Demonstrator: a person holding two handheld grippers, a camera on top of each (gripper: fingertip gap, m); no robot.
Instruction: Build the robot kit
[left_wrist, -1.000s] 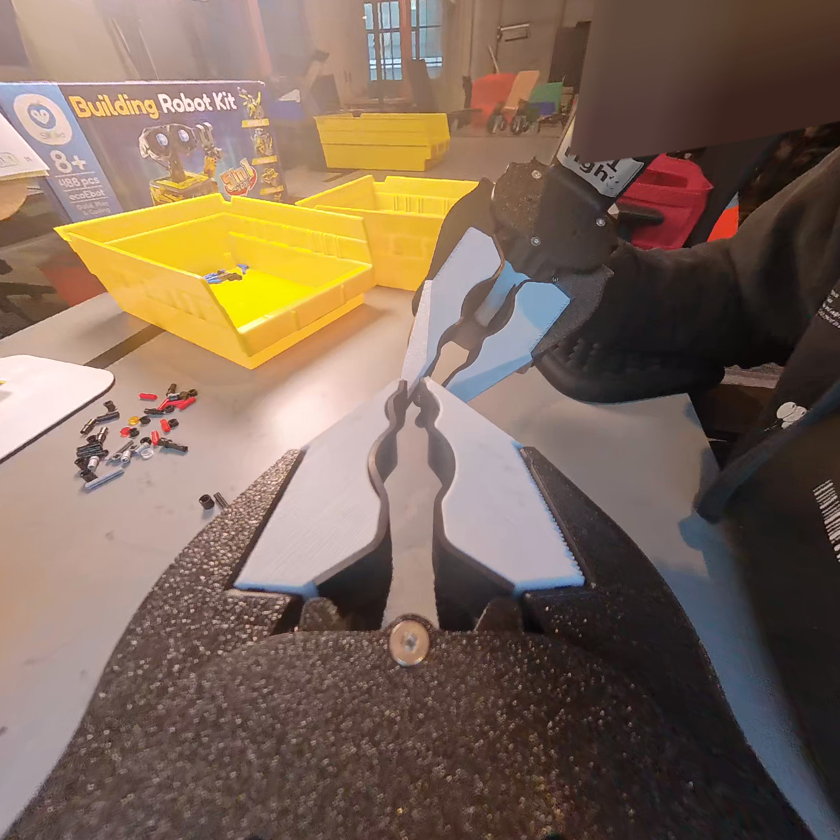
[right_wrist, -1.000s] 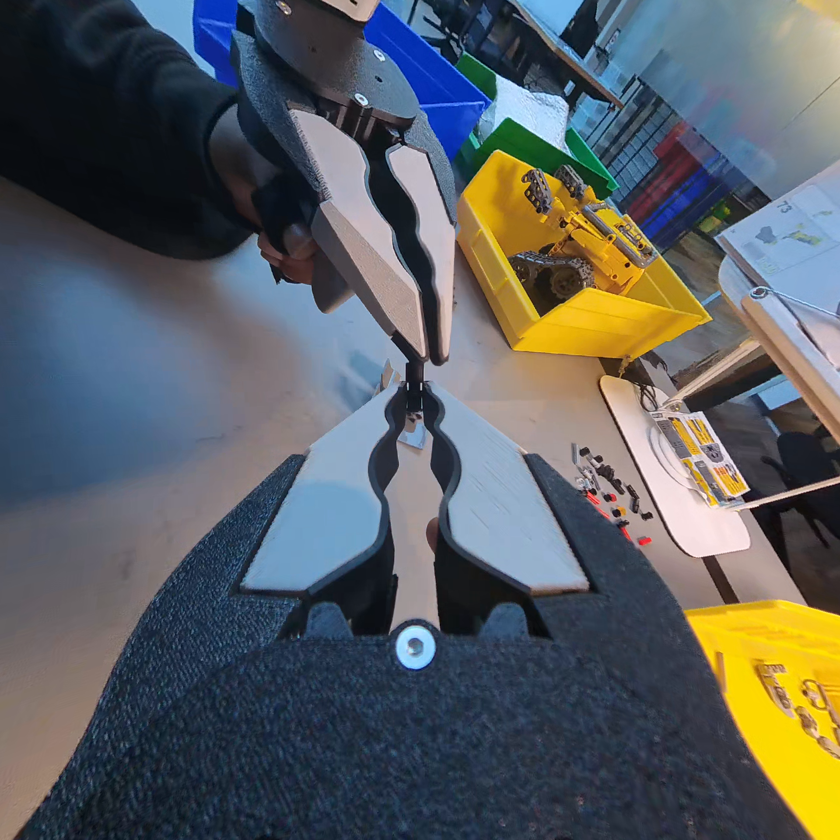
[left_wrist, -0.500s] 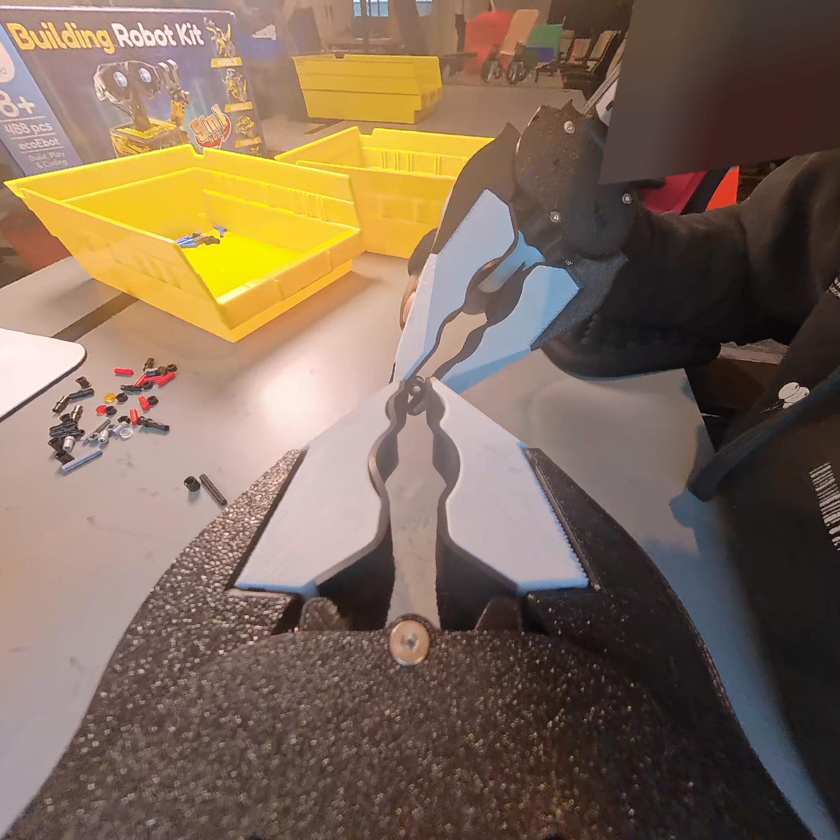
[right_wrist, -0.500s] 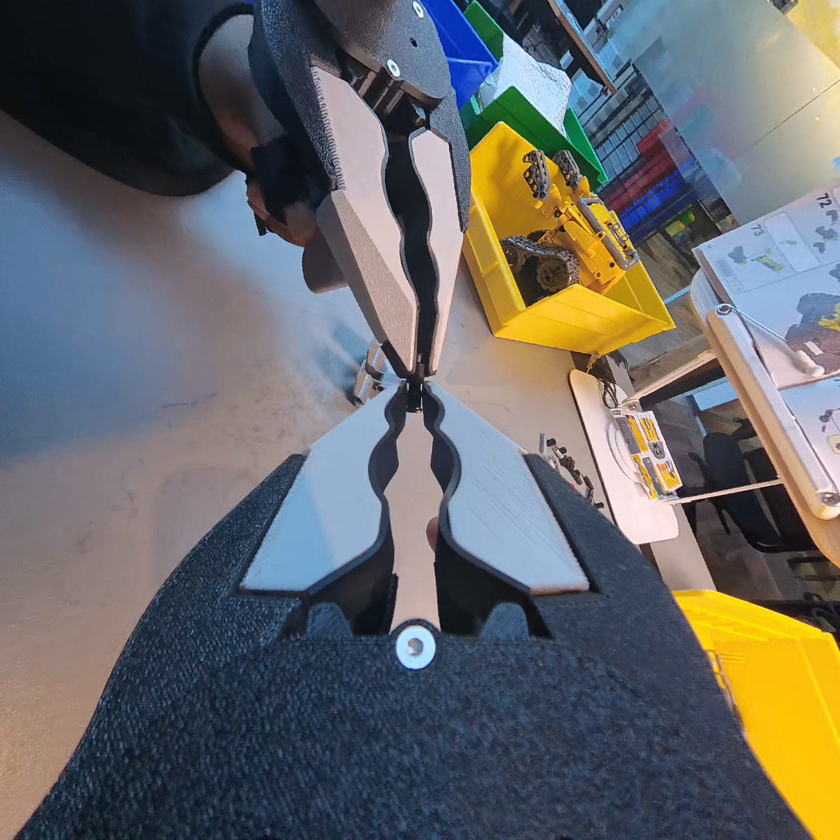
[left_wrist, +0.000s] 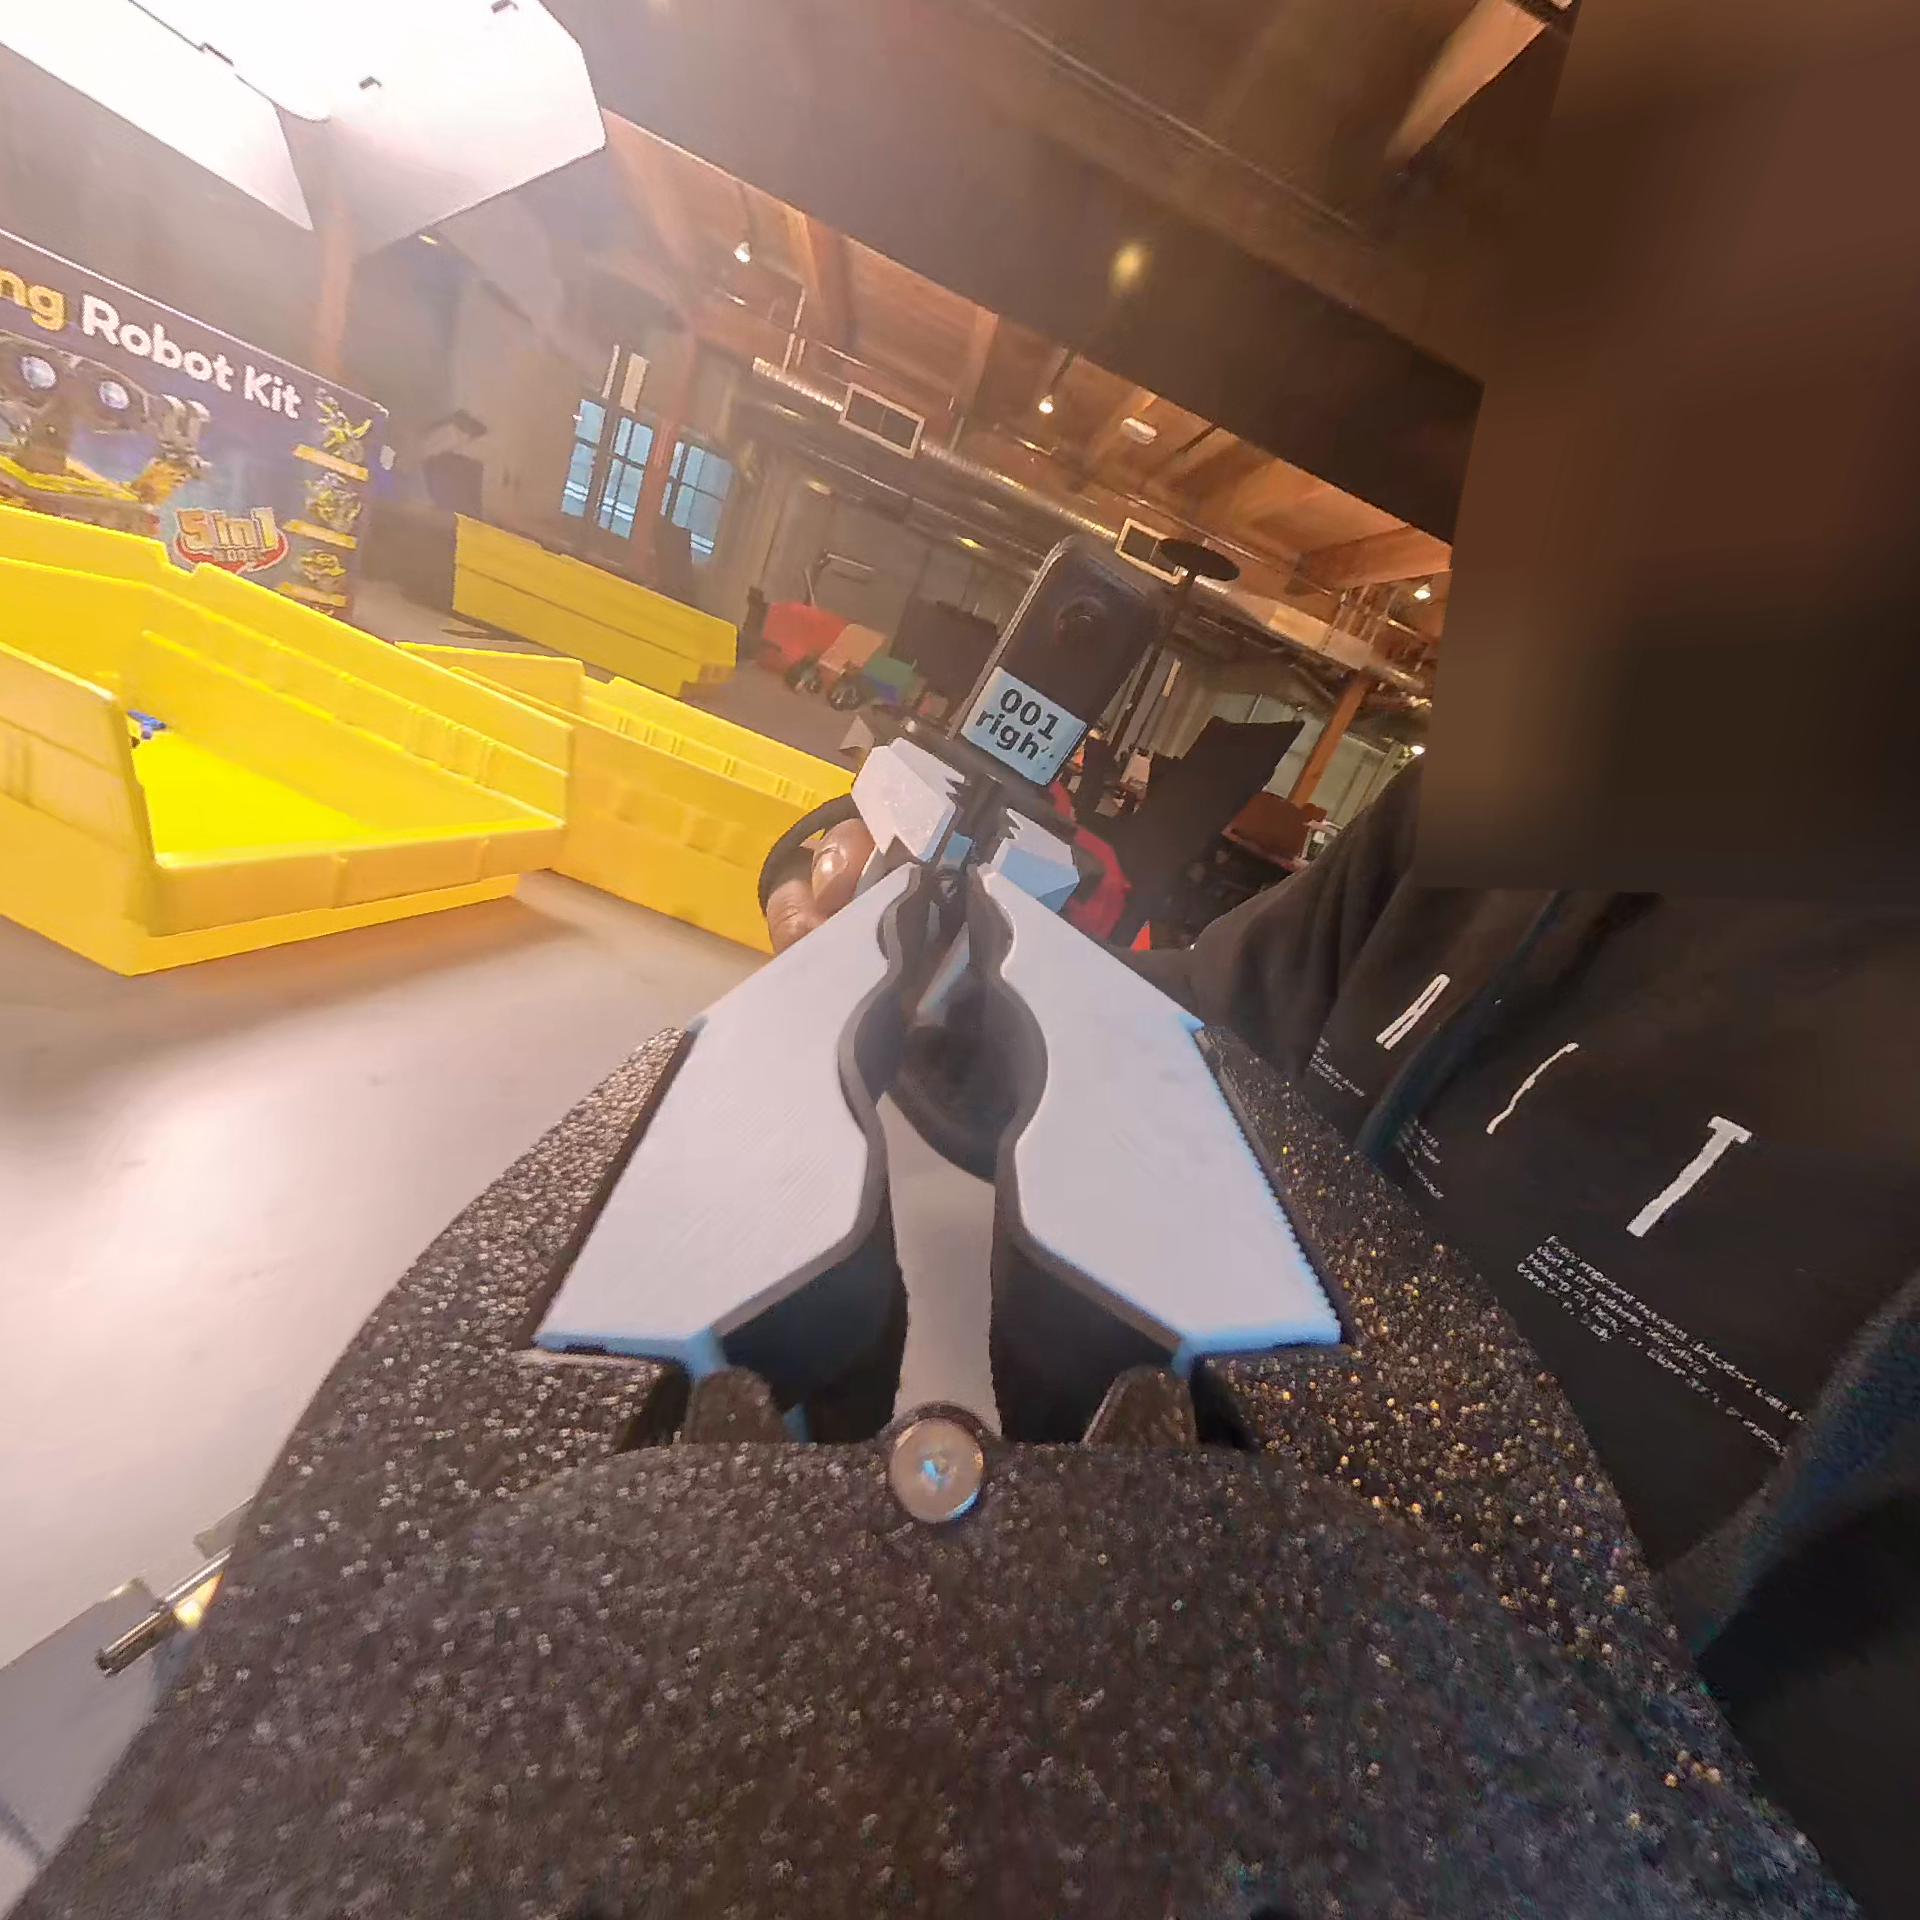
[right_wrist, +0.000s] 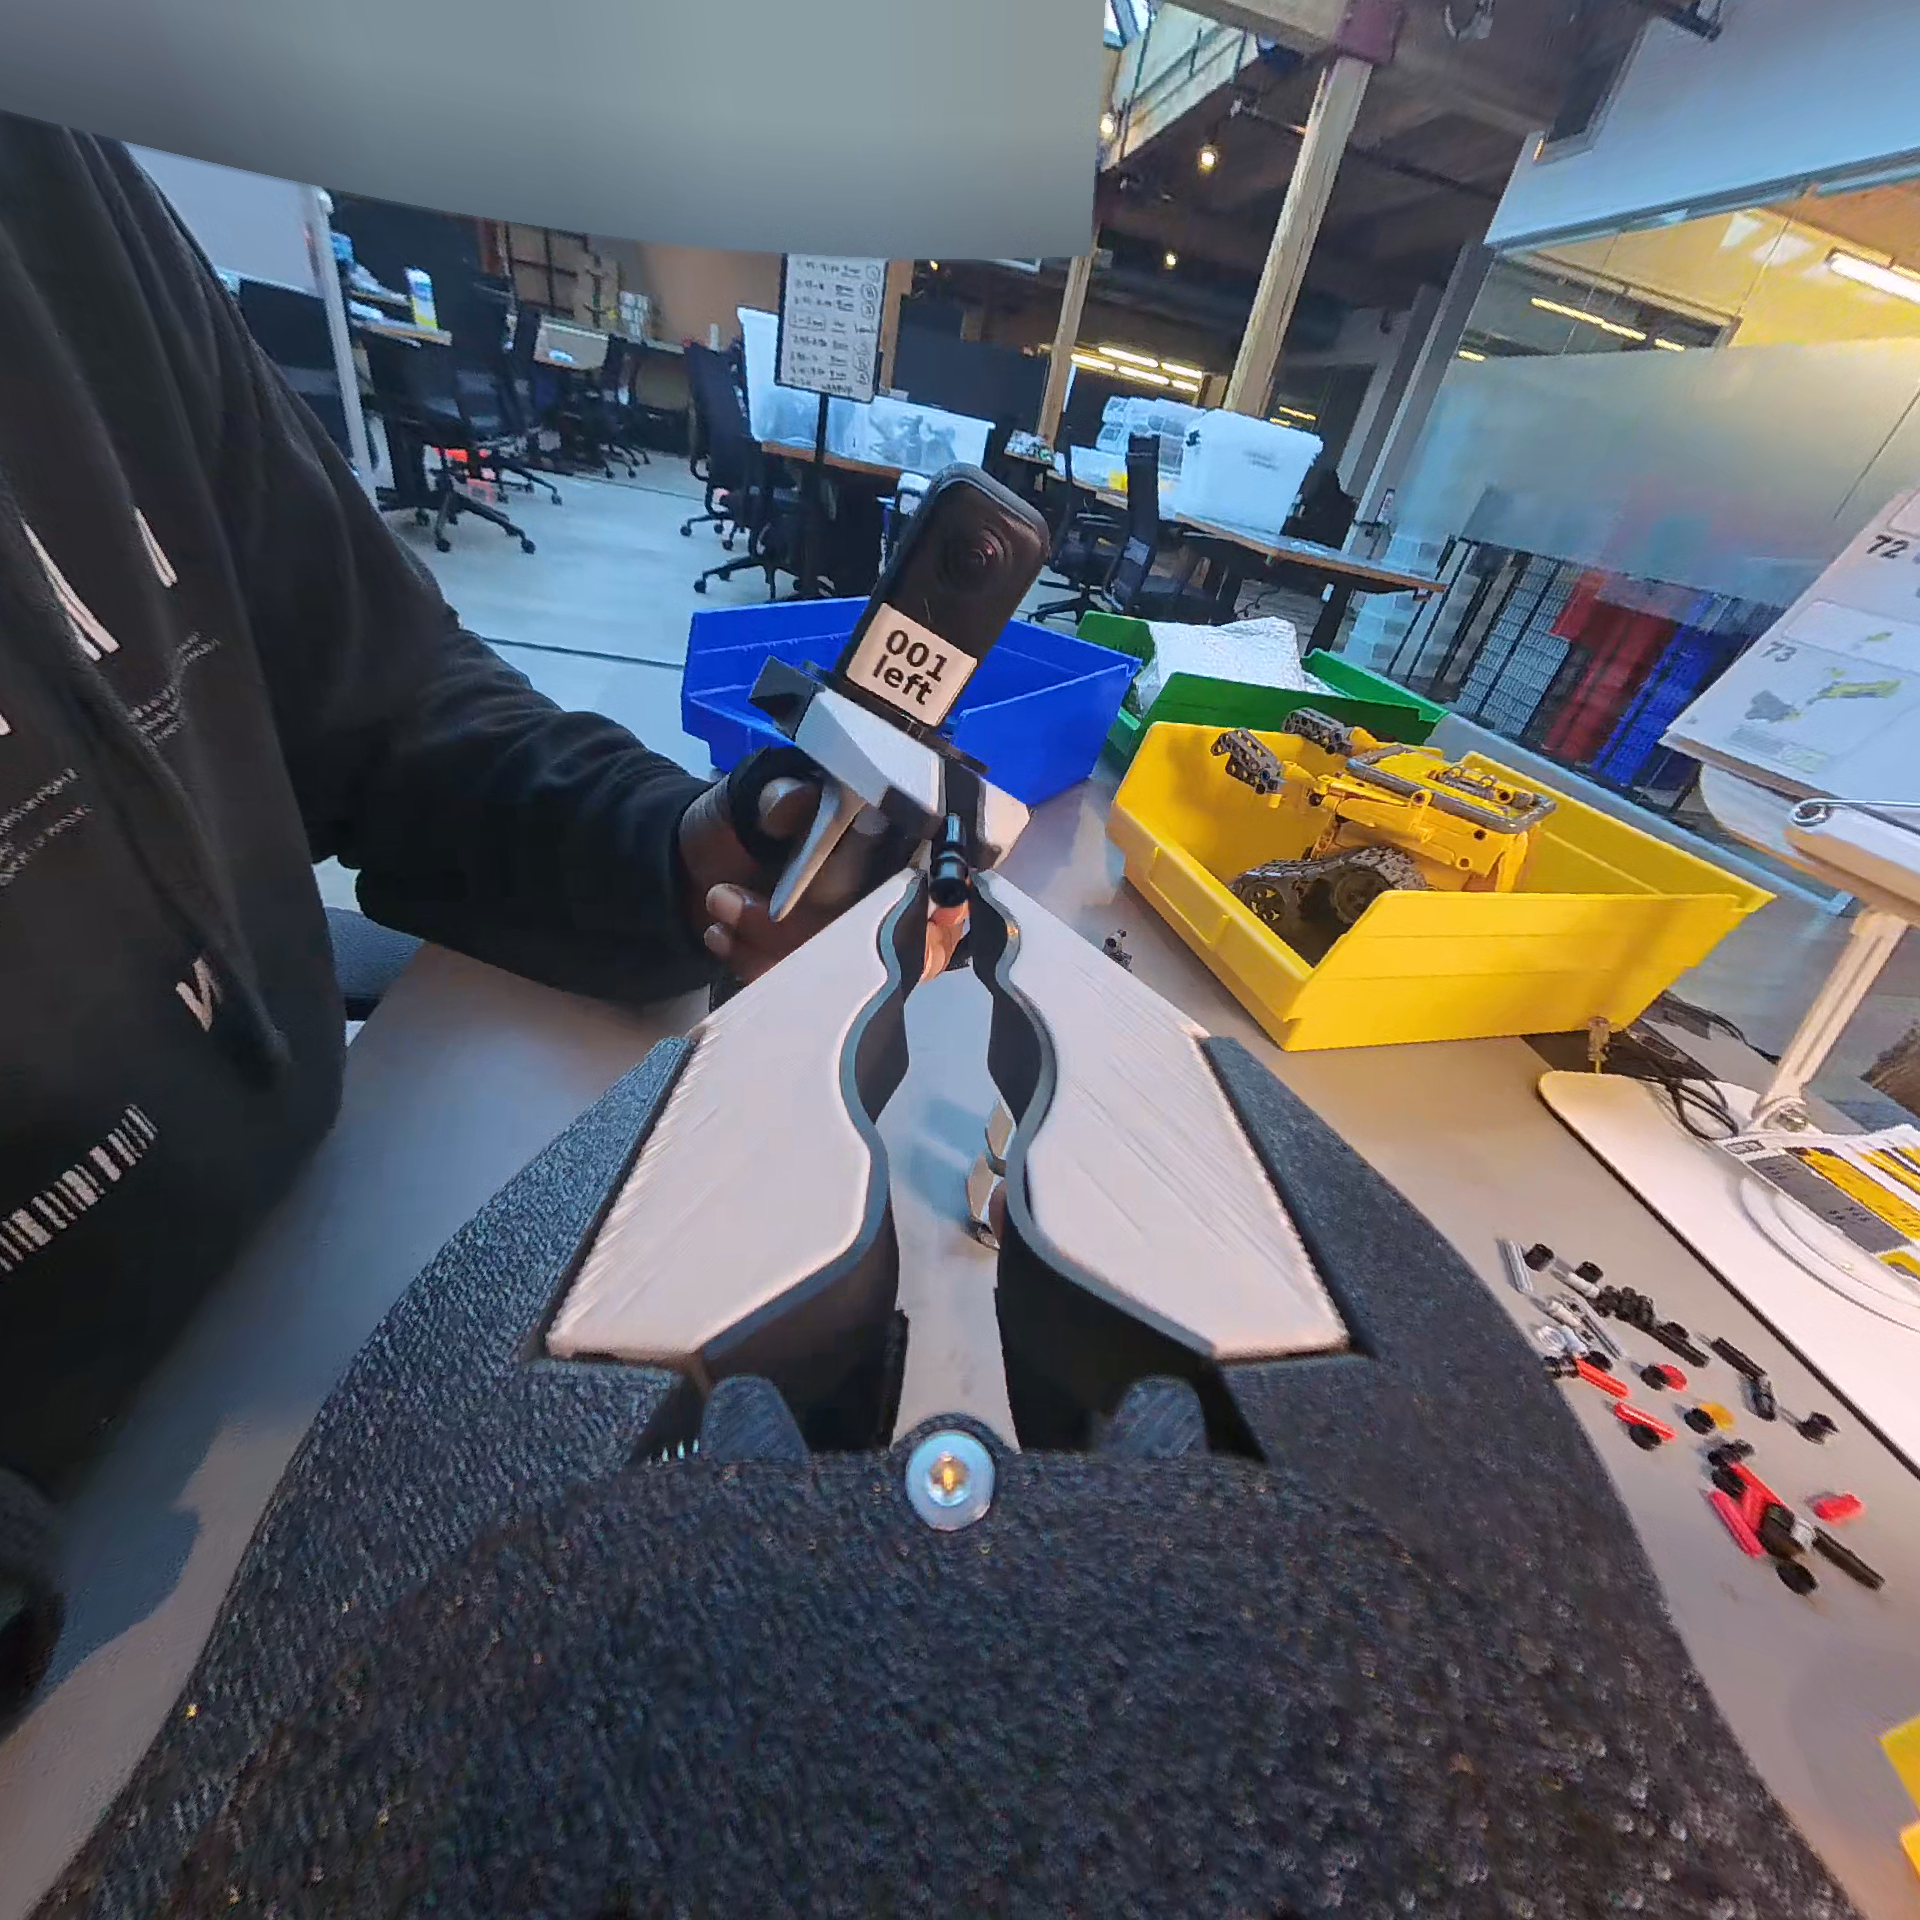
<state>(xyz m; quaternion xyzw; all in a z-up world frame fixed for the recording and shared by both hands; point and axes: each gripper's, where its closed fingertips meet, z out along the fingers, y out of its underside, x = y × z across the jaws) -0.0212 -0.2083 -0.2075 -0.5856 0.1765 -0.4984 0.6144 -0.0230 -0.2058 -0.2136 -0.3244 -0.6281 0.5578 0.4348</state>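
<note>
Above the table (right_wrist: 1403, 1122), two grippers (left_wrist: 943, 891) (right_wrist: 948, 896) pinch one black pin (right_wrist: 948, 869)

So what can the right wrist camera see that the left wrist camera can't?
Only the right wrist view shows a yellow toy digger in a yellow bin, a blue bin, a green bin, and small loose pieces on the table.

Only the left wrist view shows an empty yellow tray and a toy kit box.

Both show the two hand-held grippers meeting tip to tip on a small black piece, and the person's dark sweater.
</note>
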